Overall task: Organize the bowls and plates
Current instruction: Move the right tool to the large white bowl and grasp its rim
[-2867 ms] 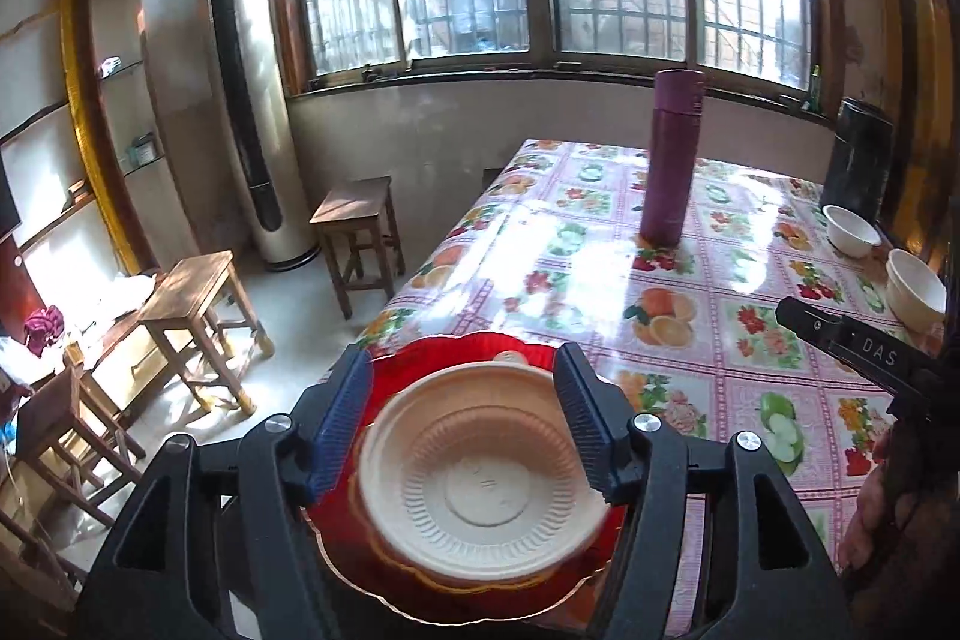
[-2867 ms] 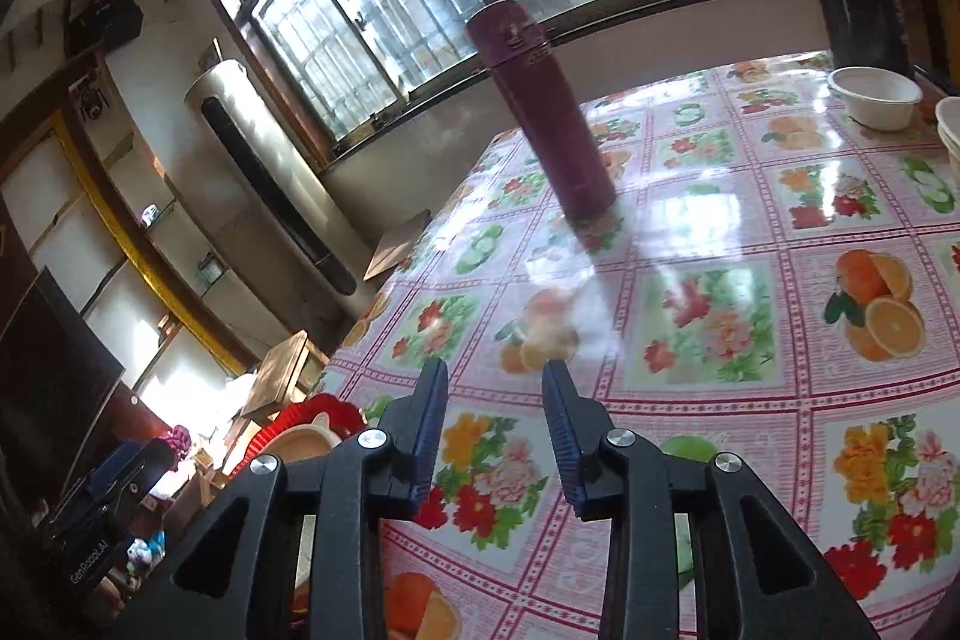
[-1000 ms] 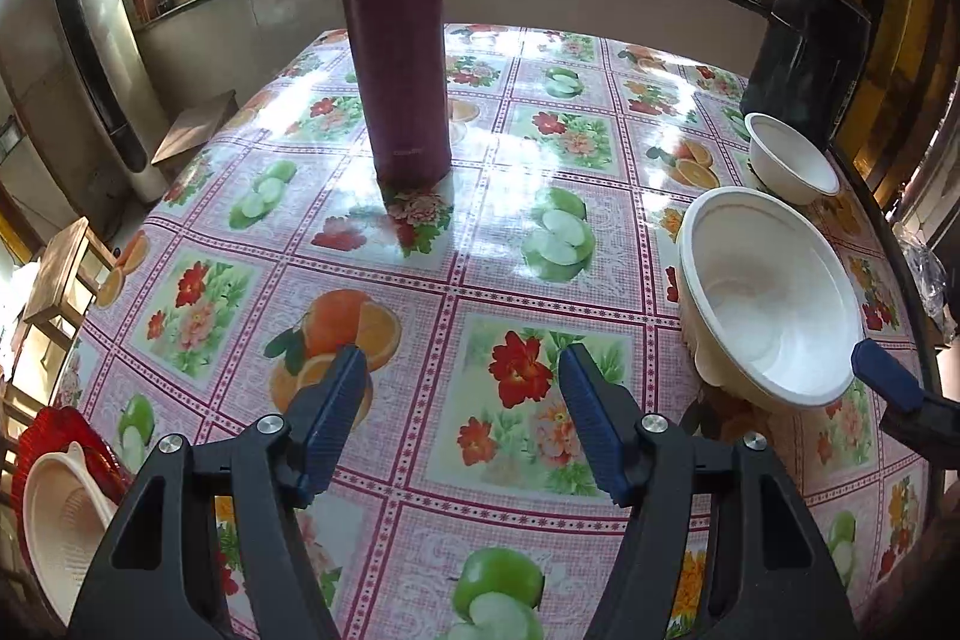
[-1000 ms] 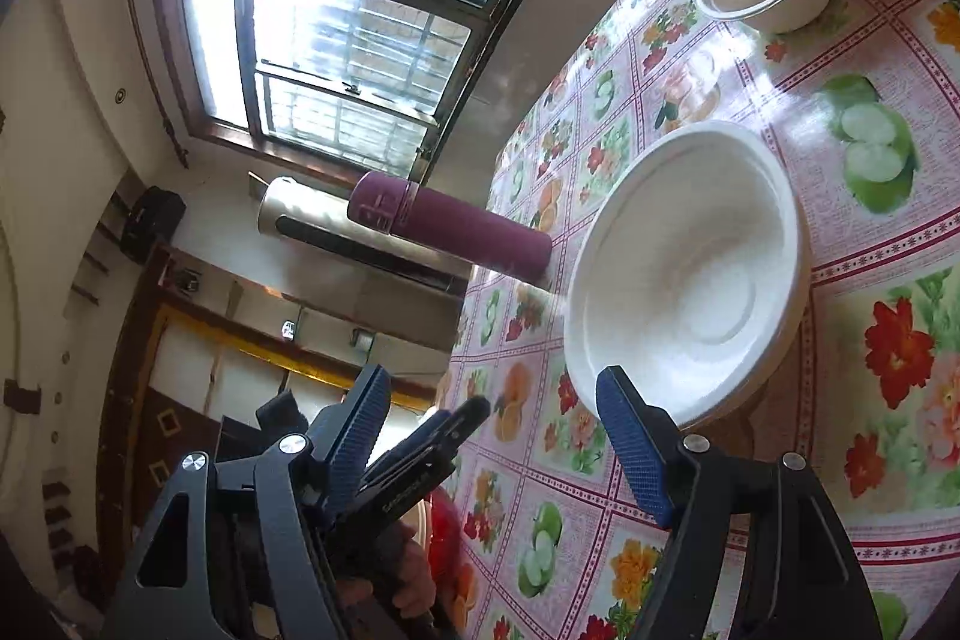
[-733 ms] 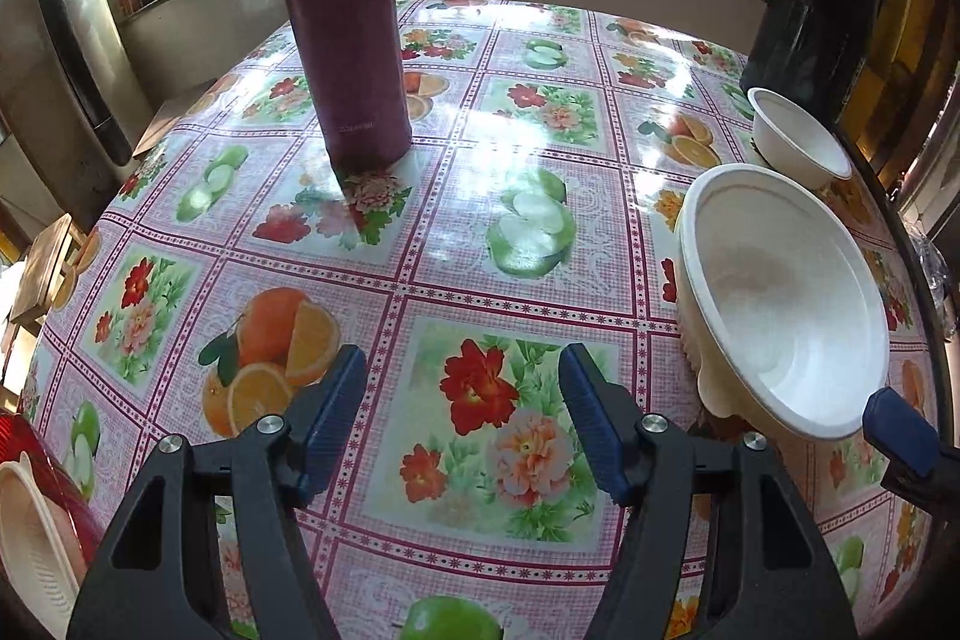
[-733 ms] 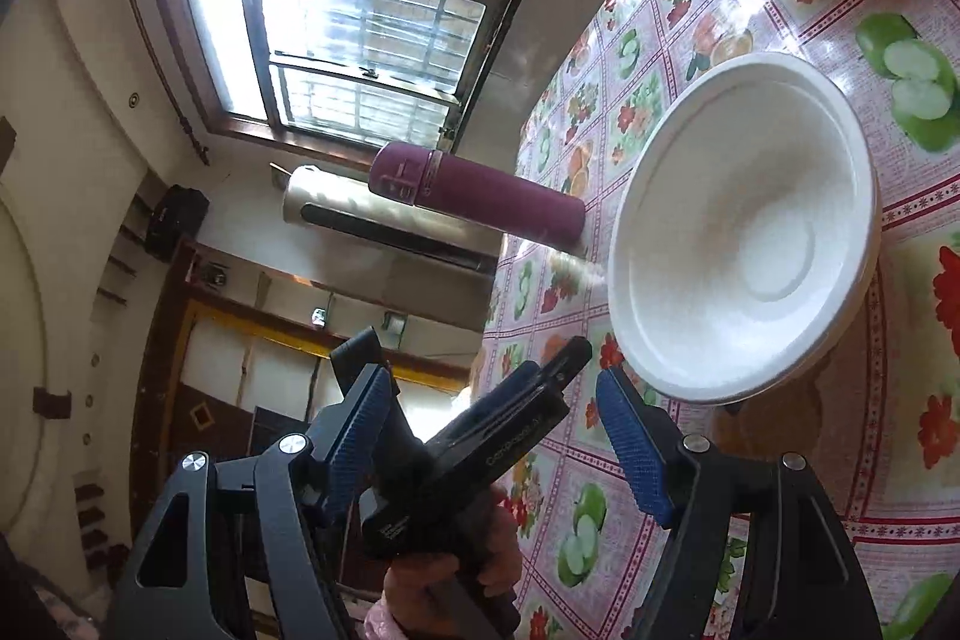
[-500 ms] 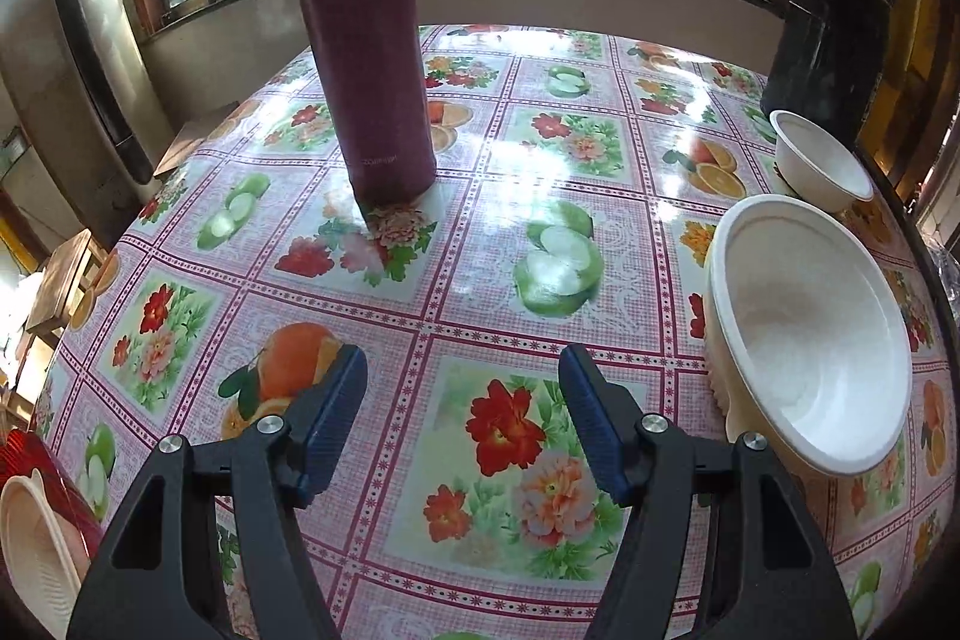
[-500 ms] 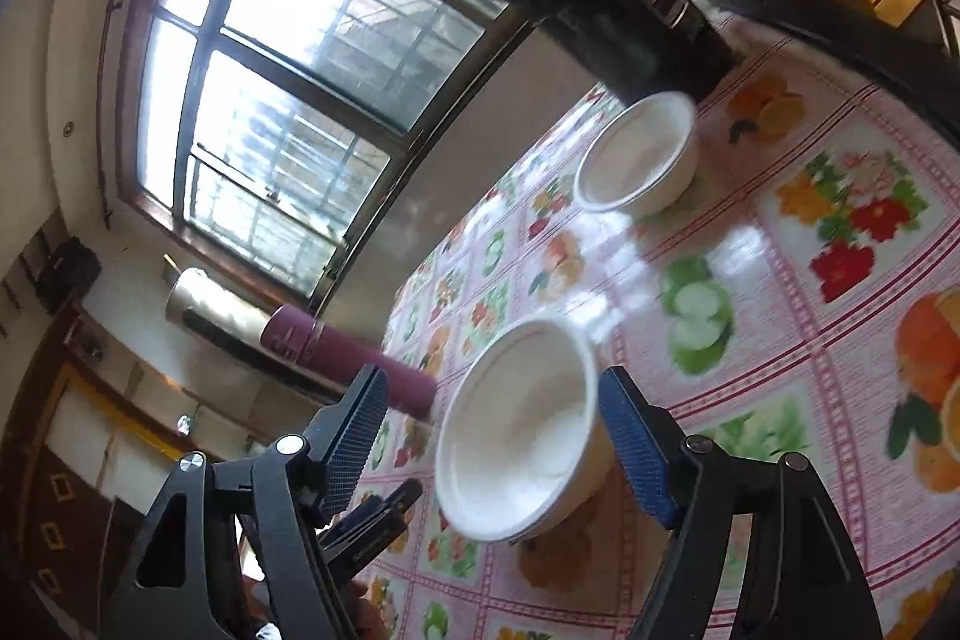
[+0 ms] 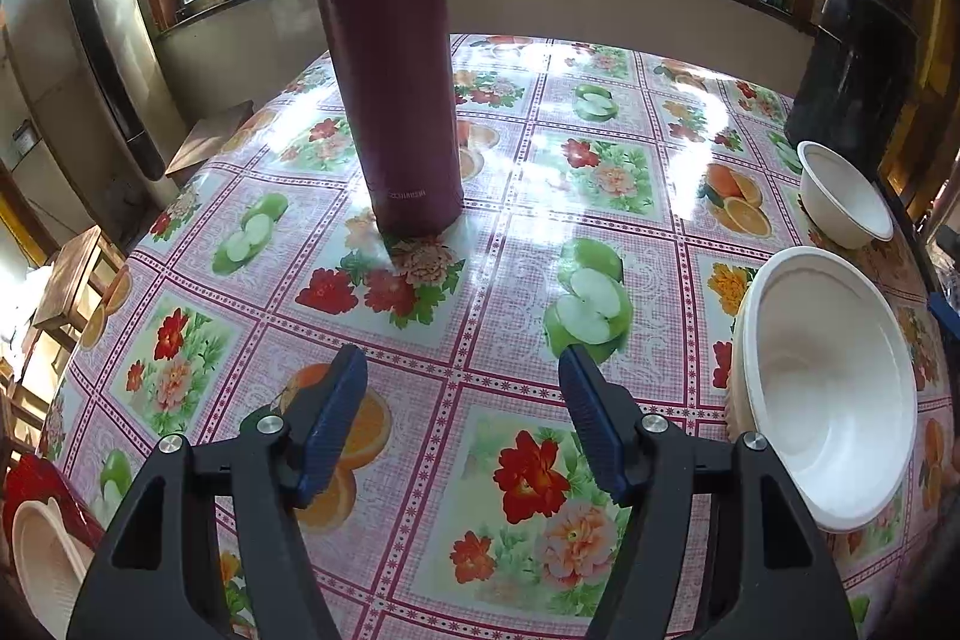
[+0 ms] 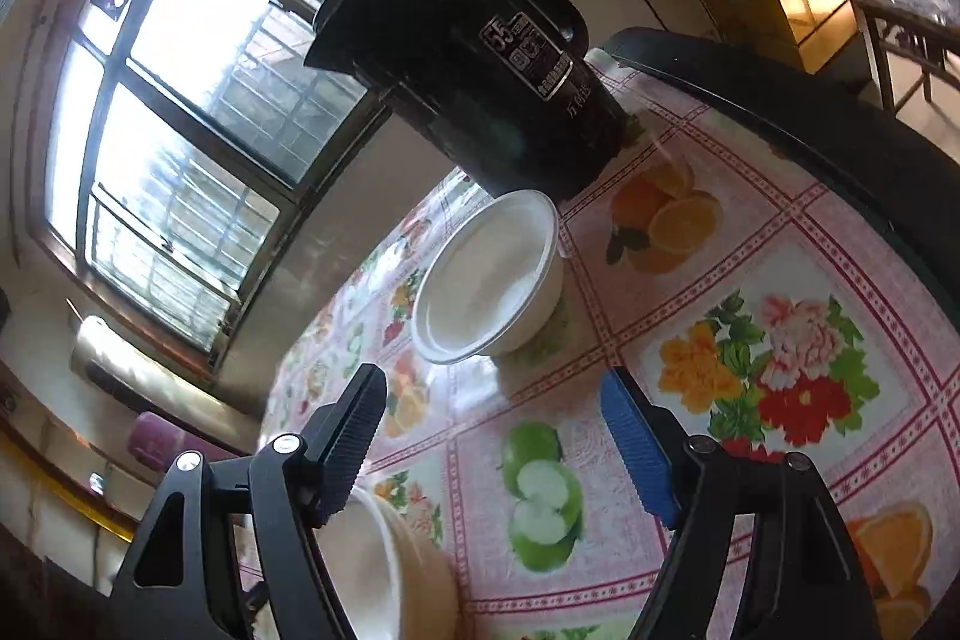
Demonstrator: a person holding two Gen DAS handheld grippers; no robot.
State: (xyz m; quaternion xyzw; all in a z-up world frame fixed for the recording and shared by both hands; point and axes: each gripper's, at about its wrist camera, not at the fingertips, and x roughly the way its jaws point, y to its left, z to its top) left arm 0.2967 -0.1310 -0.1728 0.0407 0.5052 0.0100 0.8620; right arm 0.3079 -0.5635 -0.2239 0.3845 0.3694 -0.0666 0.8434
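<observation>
Swinging the right gripper (image 10: 492, 430) round since a second back, it's gone from looking at the big bowl to lining up on the small white bowl (image 10: 489, 280) out ahead, and the big white bowl (image 10: 384, 574) has slid down to my near left, tucked under the left finger. Jaws gape wide, nothing between them. Left gripper (image 9: 462, 418) is also spread with nothing in it, hanging over bare flowery tablecloth (image 9: 558, 196); it's crept a bit closer to the maroon flask (image 9: 390, 58) that stands far left of centre. From that side the big bowl (image 9: 822, 388) sits near right and the small one (image 9: 843, 196) farther off, right by the black kettle (image 10: 474, 64). Way at the near left edge there's the cream plate on the red plate (image 9: 36, 484). Those white bowls look like thin disposable ones to me, so super light, a bit bendy, probably easy to crush or skid on the shiny cloth. I'd pinch the rim, one finger inside. Kettle label shows a big "55" plus characters I can't read; flask writing is too small.
</observation>
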